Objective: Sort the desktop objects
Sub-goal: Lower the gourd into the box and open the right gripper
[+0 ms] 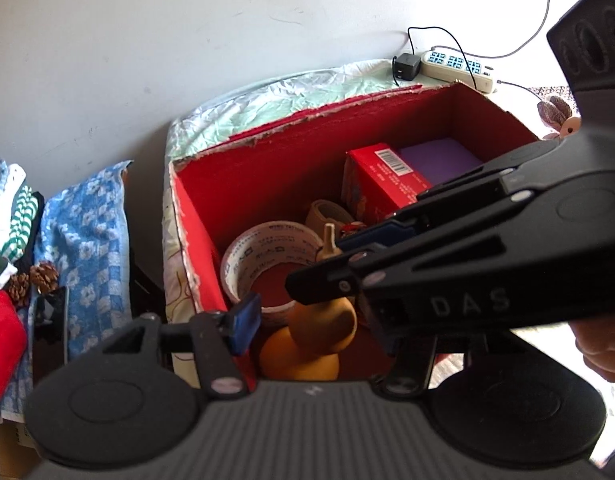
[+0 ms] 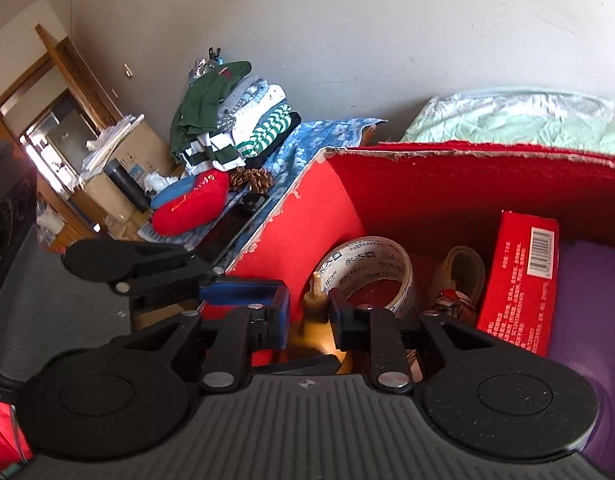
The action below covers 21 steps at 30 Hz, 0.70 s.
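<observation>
A red cardboard box [image 1: 267,160] [image 2: 427,184] stands open on the table. Inside it an orange gourd [image 1: 319,332] [image 2: 313,328] stands upright, next to a roll of white tape [image 1: 267,256] [image 2: 371,260], a beige roll [image 2: 463,272], a red carton [image 1: 387,176] [image 2: 519,280] and a purple pad [image 1: 439,156]. My right gripper [image 1: 323,266] [image 2: 309,316] reaches in from the right and is shut on the gourd just below its neck. My left gripper [image 1: 327,332] is open around the gourd's lower bulb. Its left pad stands just beside the gourd, and its right finger is hidden under the right gripper.
Left of the box, a blue flowered towel [image 1: 83,248] carries folded clothes [image 2: 235,120], pine cones [image 2: 251,178], a red pouch [image 2: 187,208] and a dark phone [image 2: 235,228]. A power strip [image 1: 455,62] and a black adapter [image 1: 405,66] lie behind the box.
</observation>
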Available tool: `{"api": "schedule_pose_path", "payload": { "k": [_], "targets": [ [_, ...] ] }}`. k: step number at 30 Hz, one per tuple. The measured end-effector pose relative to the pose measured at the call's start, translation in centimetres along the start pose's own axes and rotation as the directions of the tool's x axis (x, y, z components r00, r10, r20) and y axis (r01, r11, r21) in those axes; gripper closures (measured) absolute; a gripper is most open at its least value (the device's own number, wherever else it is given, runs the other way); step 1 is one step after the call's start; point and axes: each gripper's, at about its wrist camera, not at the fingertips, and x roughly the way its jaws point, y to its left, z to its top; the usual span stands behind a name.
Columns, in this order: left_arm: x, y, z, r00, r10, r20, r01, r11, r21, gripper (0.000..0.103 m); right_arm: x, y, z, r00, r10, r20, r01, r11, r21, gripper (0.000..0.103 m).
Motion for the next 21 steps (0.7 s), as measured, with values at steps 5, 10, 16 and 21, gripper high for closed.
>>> {"api": "schedule_pose_path", "payload": {
  "k": [5,10,16,21],
  "targets": [
    [-1.7,0.6,-0.8,0.999,-0.015,0.041,0.016,0.999,-0.029,0.034,0.7,-0.9,-0.5,0.989,0.132,-0.062,-0.124,0.984,0.13,0.075],
    [-2.7,1.1,-1.2,0.997,-0.046,0.062,0.05,0.996,-0.075,0.033,0.8,-1.0,-0.7,0.981,0.189,-0.045,-0.175,0.961,0.215,0.074],
    [-3.4,0.8,-1.7,0.995,-0.057,0.08,0.065,0.994,-0.092,0.033,0.8,-1.4,-1.2,0.979,0.199,-0.045,-0.176,0.935,0.308,0.066],
    [-4.0,0.6,-2.2,0.993,-0.066,0.095,0.077,0.991,-0.107,0.028,-0.3,-1.6,-1.3,0.984,0.176,-0.005,-0.165,0.928,0.333,0.066]
  ]
}}
